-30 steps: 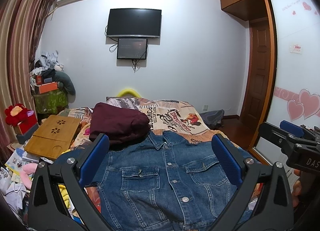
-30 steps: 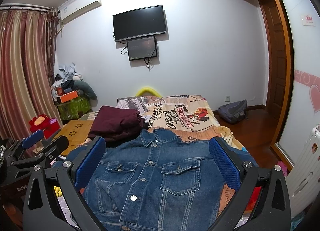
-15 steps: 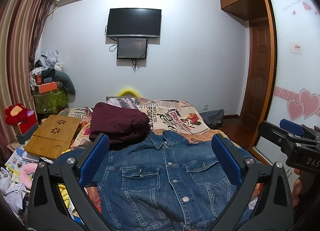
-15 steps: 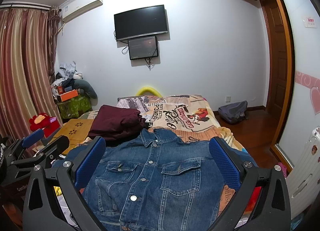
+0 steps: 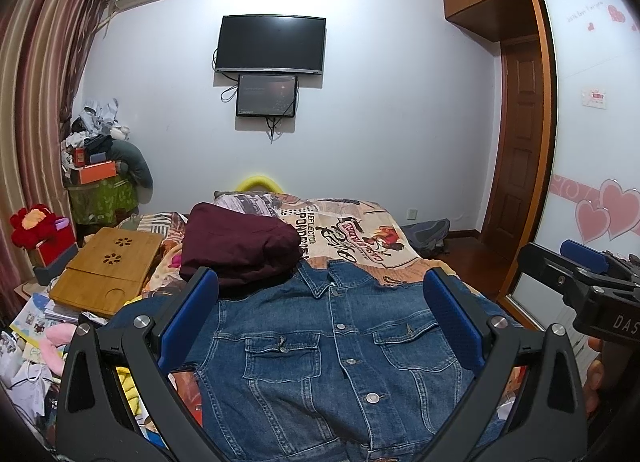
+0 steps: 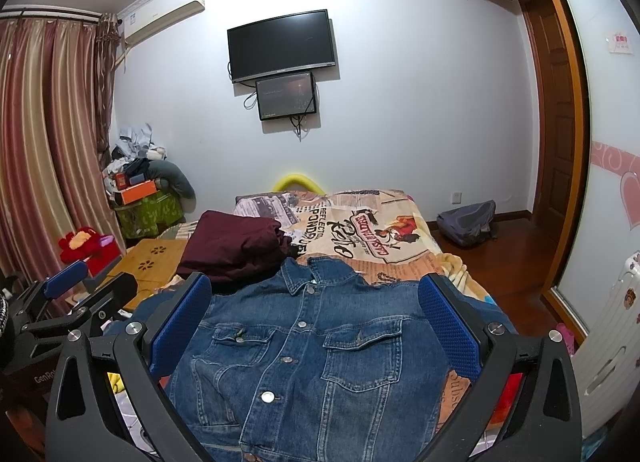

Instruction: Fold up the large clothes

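While both tools hover above the near end of the bed (image 5: 360, 230), neither grips anything. Left tool (image 5: 320, 318): jaws spread wide, blue pads framing the denim jacket (image 5: 320, 362) below, no contact visible. Right tool (image 6: 316, 322): same, jaws wide apart, nothing between the pads but air.

Denim jacket lies face up on the bed, buttoned, collar pointing toward the far wall, both chest pockets showing. Sleeves run out to either side, mostly hidden behind the tool fingers. Hem end is cut off by the bottom of both views.

Folded maroon garment (image 5: 240, 246) sits on the bed just beyond the jacket's collar, on the left side; looks like it touches the jacket's shoulder, can't confirm. Printed bedspread (image 6: 372, 238) covers the rest of the bed.

Wooden lap tray (image 5: 108, 270) rests to the left of the bed, beside the maroon garment. TV (image 5: 270, 44) is mounted on the far wall with a smaller screen (image 5: 267, 96) right under it. Grey backpack (image 6: 468, 222) lies on the floor to the right of the bed, near the door.

From the left view, the right tool shows at the right edge (image 5: 580, 274); from the right view, the left tool shows at the left edge (image 6: 72, 298).
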Demonstrator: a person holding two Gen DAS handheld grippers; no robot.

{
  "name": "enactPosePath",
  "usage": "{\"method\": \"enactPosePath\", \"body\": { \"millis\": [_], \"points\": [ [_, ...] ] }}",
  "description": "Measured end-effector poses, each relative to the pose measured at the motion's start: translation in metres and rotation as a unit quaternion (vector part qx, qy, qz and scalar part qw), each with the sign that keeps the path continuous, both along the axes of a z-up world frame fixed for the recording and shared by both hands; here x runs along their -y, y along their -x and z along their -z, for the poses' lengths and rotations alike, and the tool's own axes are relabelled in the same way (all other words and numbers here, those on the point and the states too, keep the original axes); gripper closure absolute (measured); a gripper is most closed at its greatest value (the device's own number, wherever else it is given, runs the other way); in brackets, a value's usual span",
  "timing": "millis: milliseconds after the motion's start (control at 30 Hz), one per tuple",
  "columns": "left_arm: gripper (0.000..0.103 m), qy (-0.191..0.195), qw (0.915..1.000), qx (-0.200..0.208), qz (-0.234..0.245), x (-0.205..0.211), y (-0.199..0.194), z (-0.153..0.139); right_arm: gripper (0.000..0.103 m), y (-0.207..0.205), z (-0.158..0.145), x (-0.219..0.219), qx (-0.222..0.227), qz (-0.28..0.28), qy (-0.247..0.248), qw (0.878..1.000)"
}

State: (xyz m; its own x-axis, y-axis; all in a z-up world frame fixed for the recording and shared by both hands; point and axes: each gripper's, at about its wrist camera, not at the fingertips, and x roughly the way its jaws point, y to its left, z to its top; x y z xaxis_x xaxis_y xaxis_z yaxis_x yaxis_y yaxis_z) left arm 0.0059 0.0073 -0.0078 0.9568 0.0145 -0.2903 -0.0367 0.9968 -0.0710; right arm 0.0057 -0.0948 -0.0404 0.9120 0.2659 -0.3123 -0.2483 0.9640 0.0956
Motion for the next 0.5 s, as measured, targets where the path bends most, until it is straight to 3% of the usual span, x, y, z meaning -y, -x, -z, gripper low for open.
{"method": "enactPosePath", "body": {
  "millis": [500],
  "points": [
    [0.000, 0.008, 0.9999, -0.010, -0.012, -0.014, -0.013, 0.007, 0.000, -0.016, 0.003, -0.003, -0.014, -0.001, 0.006, 1.000]
  ]
}}
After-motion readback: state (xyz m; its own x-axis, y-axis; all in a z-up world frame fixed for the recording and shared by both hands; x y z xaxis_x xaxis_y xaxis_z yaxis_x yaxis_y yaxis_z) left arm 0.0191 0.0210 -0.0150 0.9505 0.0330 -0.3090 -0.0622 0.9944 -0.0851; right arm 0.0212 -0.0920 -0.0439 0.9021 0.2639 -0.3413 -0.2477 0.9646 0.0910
